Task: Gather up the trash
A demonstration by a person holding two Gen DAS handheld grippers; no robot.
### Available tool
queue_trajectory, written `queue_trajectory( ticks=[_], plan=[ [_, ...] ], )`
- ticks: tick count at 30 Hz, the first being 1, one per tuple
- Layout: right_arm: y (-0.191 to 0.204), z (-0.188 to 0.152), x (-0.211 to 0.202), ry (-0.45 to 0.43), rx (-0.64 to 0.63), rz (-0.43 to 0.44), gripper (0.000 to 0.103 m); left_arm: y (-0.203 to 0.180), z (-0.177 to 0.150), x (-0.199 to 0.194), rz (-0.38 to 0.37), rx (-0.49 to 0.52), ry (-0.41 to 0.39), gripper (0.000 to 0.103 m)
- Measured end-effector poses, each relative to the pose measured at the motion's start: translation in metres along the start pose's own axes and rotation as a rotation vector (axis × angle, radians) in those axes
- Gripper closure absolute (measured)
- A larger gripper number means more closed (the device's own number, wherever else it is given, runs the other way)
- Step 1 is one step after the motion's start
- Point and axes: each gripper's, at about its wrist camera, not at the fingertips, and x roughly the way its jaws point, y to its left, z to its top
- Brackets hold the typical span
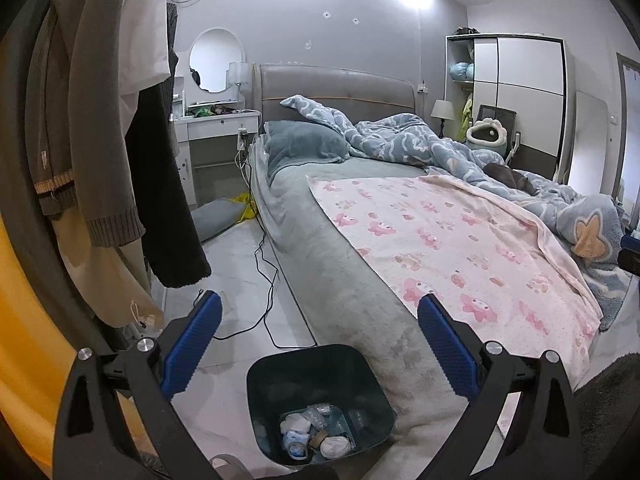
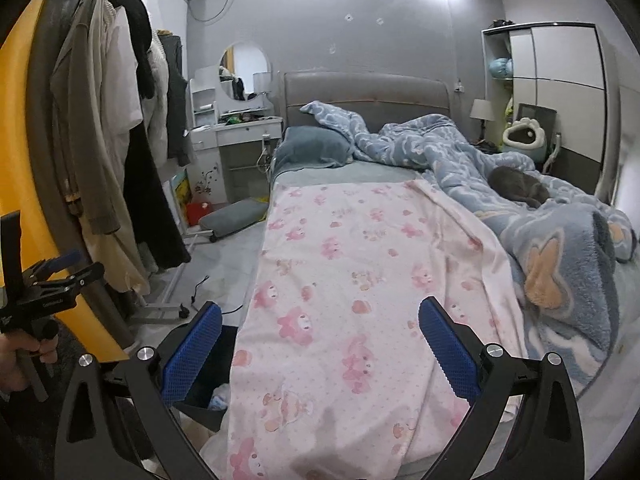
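A dark trash bin (image 1: 320,396) stands on the floor at the bed's foot corner, holding crumpled tissues and wrappers (image 1: 316,432). My left gripper (image 1: 320,312) is open and empty, held above the bin. My right gripper (image 2: 320,312) is open and empty, over the pink patterned blanket (image 2: 360,280) on the bed. The bin's edge (image 2: 204,396) shows at lower left in the right wrist view, partly behind my left finger. The left gripper (image 2: 60,276) also appears at the far left there, in a hand.
A bed (image 1: 320,264) with a blue quilt (image 1: 420,140) fills the right. A grey cat (image 2: 520,186) lies on the quilt. Hanging clothes on a rack (image 1: 120,140) crowd the left. Black cables (image 1: 264,280) trail on the tiled floor. A white vanity desk (image 1: 216,124) stands at the back.
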Motion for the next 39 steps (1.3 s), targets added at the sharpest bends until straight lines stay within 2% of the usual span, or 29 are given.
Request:
queue_trajectory(
  ticks=[9, 16, 39],
  plan=[
    [0.006, 0.000, -0.002, -0.008, -0.008, 0.045, 0.003, 0.004, -0.002, 0.002, -0.010, -0.019, 0.018, 0.003],
    [0.016, 0.000, 0.001, 0.008, -0.046, 0.041, 0.003, 0.007, -0.003, 0.004, -0.013, -0.026, 0.023, 0.003],
    [0.017, -0.004, 0.003, 0.019, -0.055, 0.038, 0.003, 0.011, -0.005, 0.004, -0.004, -0.033, 0.024, 0.003]
  ],
)
